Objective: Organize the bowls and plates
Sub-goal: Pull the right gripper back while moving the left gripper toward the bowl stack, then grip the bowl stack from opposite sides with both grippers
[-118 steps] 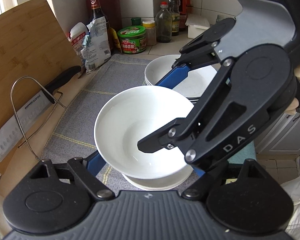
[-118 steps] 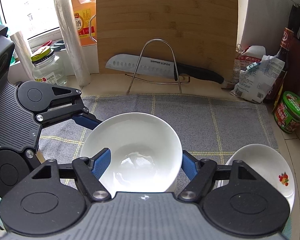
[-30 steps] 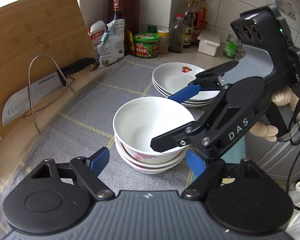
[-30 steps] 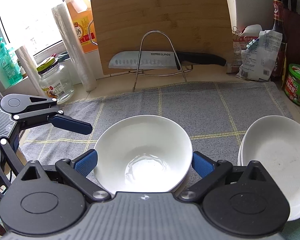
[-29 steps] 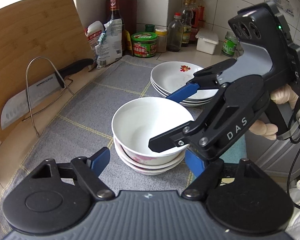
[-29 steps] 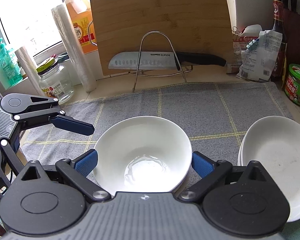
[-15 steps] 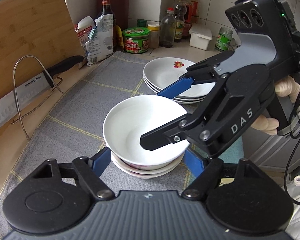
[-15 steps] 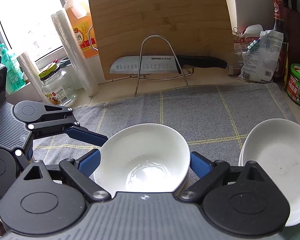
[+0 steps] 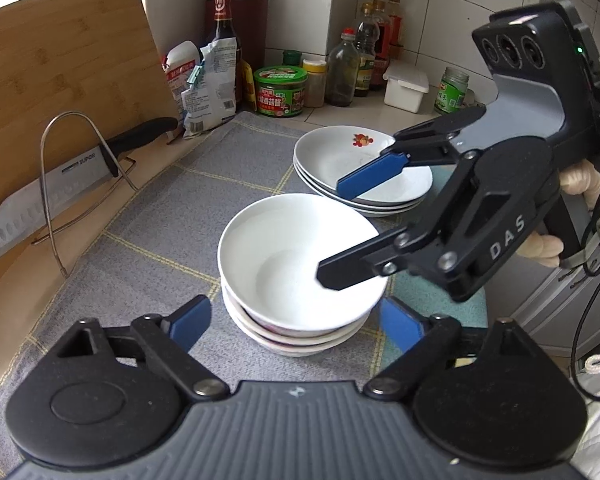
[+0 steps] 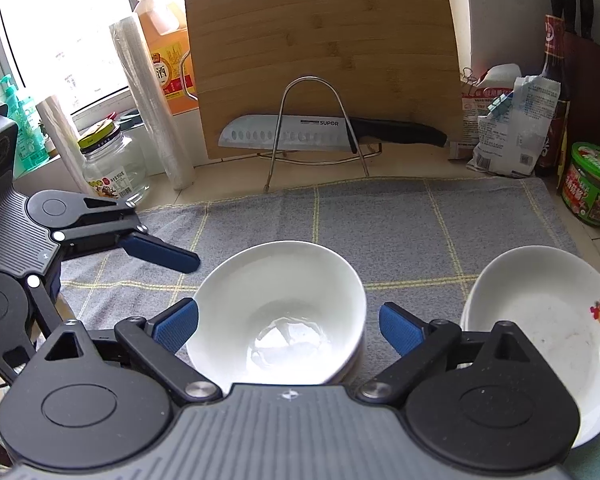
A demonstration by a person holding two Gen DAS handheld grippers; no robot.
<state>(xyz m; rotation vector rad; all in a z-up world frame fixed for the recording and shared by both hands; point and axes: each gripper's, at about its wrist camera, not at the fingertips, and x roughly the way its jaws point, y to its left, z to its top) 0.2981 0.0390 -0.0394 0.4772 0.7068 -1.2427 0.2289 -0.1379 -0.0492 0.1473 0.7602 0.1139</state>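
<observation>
A stack of white bowls (image 9: 296,264) stands on the grey checked mat (image 9: 160,216); it also shows in the right wrist view (image 10: 280,316). Beyond it lies a stack of white plates (image 9: 340,156) with a red flower print, at the right in the right wrist view (image 10: 540,308). My left gripper (image 9: 296,320) is open, its blue fingers on either side of the bowl stack near its base, apart from it. My right gripper (image 10: 288,324) is open around the top bowl's rim; it shows from the side in the left wrist view (image 9: 356,228).
A bamboo cutting board (image 10: 320,60) and a knife (image 10: 288,134) in a wire stand stand at the back. Jars, bottles and food bags (image 9: 208,80) line the wall. A glass jar (image 10: 112,168) and film rolls stand by the window.
The bowl I held over the stack now rests on it. Both grippers have drawn back a little and sit lower beside the stack.
</observation>
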